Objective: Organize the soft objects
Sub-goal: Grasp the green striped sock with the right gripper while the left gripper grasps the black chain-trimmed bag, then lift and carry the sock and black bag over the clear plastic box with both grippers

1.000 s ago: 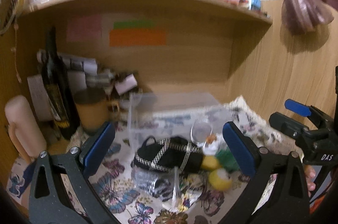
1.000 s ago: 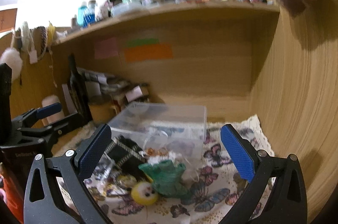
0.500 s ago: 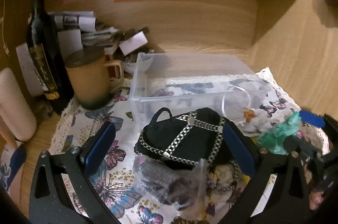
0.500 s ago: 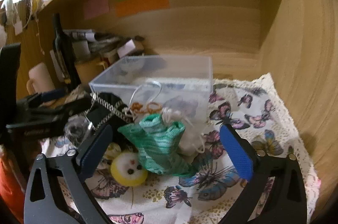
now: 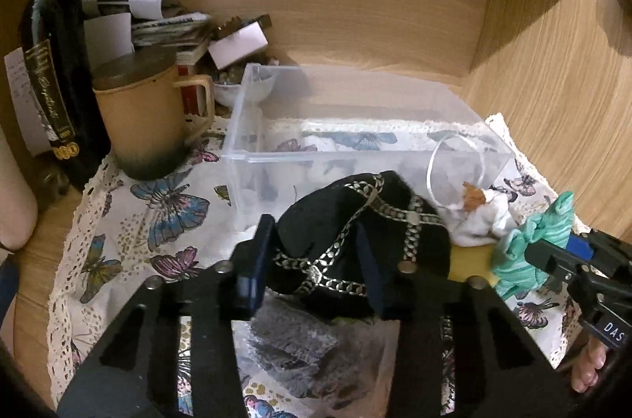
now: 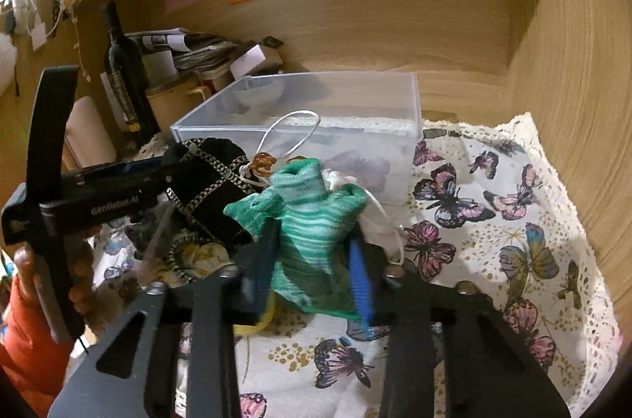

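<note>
My left gripper (image 5: 312, 256) is shut on a black pouch with silver chain trim (image 5: 355, 220), in front of a clear plastic box (image 5: 252, 126). My right gripper (image 6: 314, 260) is shut on a green striped knit piece (image 6: 308, 216). The black pouch also shows in the right wrist view (image 6: 205, 177), with the left gripper (image 6: 158, 177) on it. A white drawstring bag with a cord loop (image 5: 478, 216) lies between the two pieces, with a yellow soft toy (image 5: 470, 260) beside it. The clear box (image 6: 410, 110) stands just behind the pile.
A butterfly-print cloth (image 6: 493, 205) covers the desk. A dark wine bottle (image 5: 51, 62), a tan lidded mug (image 5: 146, 118) and stacked papers (image 5: 158, 19) stand at the back left. A clear bag with grey contents (image 5: 308, 355) lies under my left gripper. Wooden walls close the right and back.
Both grippers moved down and forward onto the pile and closed: the left on the black pouch, the right on the green knit piece.
</note>
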{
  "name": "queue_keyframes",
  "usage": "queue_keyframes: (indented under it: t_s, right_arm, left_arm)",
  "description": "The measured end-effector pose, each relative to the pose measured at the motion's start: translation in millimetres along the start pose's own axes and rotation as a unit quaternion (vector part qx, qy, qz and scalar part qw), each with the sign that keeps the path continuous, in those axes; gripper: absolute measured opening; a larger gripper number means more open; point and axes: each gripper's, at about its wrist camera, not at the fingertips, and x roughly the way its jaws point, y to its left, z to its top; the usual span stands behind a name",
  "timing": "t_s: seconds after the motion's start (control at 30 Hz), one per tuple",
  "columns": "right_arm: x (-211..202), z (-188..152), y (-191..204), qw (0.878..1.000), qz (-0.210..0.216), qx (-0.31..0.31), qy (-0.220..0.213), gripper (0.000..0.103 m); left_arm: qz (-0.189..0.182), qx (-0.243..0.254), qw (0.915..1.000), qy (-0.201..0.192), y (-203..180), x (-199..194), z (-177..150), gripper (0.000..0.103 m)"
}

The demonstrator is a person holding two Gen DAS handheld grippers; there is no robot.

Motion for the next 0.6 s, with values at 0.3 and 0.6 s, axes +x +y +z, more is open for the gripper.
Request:
queue_keyframes:
  t_s: [0.3,0.6]
  right_arm:
    - [-20,9,-2,0.999,-0.007,-0.004,-0.034,0.020]
    - [-41,39,-6,0.996,-0.021,-0.007,-0.085,0.020]
  left_arm:
    - [-0.007,0.005,0.9994,-0.032,2,-31,6,0.021]
    - [-0.033,0.010,0.9958,-0.084,5,-66,36,0.020]
